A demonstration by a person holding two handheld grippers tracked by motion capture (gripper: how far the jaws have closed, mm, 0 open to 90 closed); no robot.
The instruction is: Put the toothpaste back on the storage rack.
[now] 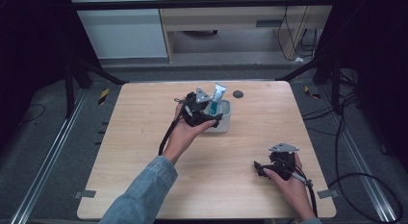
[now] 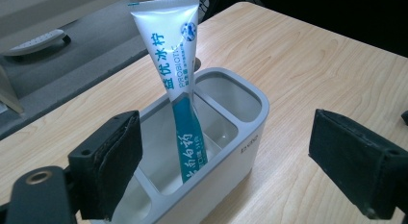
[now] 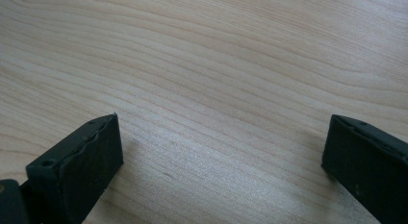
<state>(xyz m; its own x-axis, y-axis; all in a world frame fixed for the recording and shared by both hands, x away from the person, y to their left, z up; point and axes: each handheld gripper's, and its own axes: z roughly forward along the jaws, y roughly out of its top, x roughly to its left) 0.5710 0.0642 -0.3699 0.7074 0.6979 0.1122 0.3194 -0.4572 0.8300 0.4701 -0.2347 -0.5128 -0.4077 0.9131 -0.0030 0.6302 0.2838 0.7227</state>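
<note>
A white and teal toothpaste tube (image 2: pixel 168 56) stands tilted in the middle compartment of a white divided holder (image 2: pixel 252 137). Its crimped end points up. In the high view the tube (image 1: pixel 219 93) and holder (image 1: pixel 226 122) sit at the far middle of the wooden table (image 1: pixel 144 137). My left gripper (image 2: pixel 235 161) is open just in front of the holder, and its pads touch neither the tube nor the holder. From above, the left gripper (image 1: pixel 208 114) hovers at the holder's left side. My right gripper (image 1: pixel 259 168) rests open near the front right, over bare wood (image 3: pixel 221 161).
A small dark round mark (image 1: pixel 237 94) lies on the table just right of the holder. Black frame legs stand at the far corners. Cables (image 1: pixel 356 176) trail over the floor to the right of the table.
</note>
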